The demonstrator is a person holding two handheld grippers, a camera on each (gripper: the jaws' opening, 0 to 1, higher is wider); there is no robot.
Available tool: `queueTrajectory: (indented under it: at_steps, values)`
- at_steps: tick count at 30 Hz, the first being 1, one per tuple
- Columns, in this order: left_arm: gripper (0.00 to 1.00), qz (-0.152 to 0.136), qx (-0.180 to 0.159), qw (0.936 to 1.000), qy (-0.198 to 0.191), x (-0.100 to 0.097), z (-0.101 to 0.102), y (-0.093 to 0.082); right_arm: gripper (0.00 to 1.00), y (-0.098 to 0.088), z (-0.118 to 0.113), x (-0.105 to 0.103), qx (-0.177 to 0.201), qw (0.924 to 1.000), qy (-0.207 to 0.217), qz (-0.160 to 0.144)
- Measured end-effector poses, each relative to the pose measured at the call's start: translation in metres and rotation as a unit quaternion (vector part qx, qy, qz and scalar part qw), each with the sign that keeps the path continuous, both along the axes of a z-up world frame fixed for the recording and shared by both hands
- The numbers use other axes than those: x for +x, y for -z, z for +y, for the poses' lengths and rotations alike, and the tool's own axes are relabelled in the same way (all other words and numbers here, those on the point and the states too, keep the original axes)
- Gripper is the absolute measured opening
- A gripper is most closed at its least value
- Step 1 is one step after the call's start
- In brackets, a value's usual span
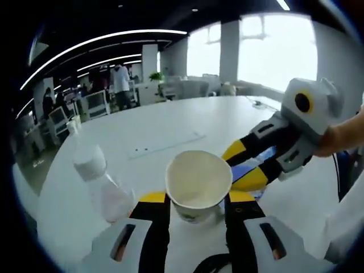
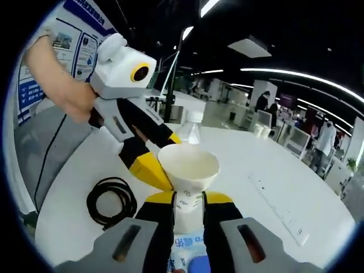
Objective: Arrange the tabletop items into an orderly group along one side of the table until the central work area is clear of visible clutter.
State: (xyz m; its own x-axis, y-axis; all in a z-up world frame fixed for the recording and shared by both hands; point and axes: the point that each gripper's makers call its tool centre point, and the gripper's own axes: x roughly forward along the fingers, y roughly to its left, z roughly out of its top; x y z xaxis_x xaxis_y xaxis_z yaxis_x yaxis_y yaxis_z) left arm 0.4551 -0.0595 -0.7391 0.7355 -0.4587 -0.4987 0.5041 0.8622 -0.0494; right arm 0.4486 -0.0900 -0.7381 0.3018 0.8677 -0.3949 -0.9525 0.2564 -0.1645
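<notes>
A white paper cup (image 1: pixel 196 176) stands upright on the white table (image 1: pixel 142 131), its base between the yellow-tipped jaws of my left gripper (image 1: pixel 196 200), which is shut on it. My right gripper (image 1: pixel 242 168) comes in from the right, its tips beside the cup, shut on a blue and white packet (image 1: pixel 259 165). In the right gripper view the cup (image 2: pixel 187 162) sits just past my right gripper (image 2: pixel 189 199), the packet (image 2: pixel 187 250) lies between its jaws, and my left gripper (image 2: pixel 165 159) meets the cup from the left.
A clear plastic bottle (image 1: pixel 102 182) with a white cap stands left of the cup and shows behind it (image 2: pixel 193 128). A coiled black cable (image 2: pixel 111 202) lies on the table. A white power strip (image 2: pixel 278 213) lies to the right. A hand (image 2: pixel 62 85) holds the left gripper.
</notes>
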Motion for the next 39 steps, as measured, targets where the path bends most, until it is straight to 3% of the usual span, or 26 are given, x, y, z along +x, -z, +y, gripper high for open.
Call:
queueTrajectory:
  at_steps: [2, 15, 22, 27, 39]
  values:
    - [0.34, 0.004, -0.005, 1.0, -0.006, 0.003, 0.002, 0.003, 0.15, 0.003, 0.0, 0.004, 0.006, 0.9999, 0.008, 0.013]
    - [0.34, 0.016, 0.0, 0.9996, -0.025, 0.013, 0.006, 0.022, 0.15, 0.021, 0.003, 0.017, -0.003, 0.9993, 0.025, 0.028]
    - [0.34, 0.023, 0.006, 0.9991, -0.035, 0.014, 0.009, 0.035, 0.14, 0.035, 0.008, 0.018, -0.027, 0.9989, 0.027, 0.027]
    - [0.34, 0.027, -0.011, 0.9984, -0.049, 0.016, 0.012, 0.04, 0.14, 0.039, 0.007, 0.021, -0.026, 0.9986, 0.032, 0.034]
    - [0.34, 0.026, -0.008, 0.9983, -0.052, 0.013, 0.008, 0.044, 0.15, 0.047, 0.006, 0.023, -0.034, 0.9979, 0.036, 0.042]
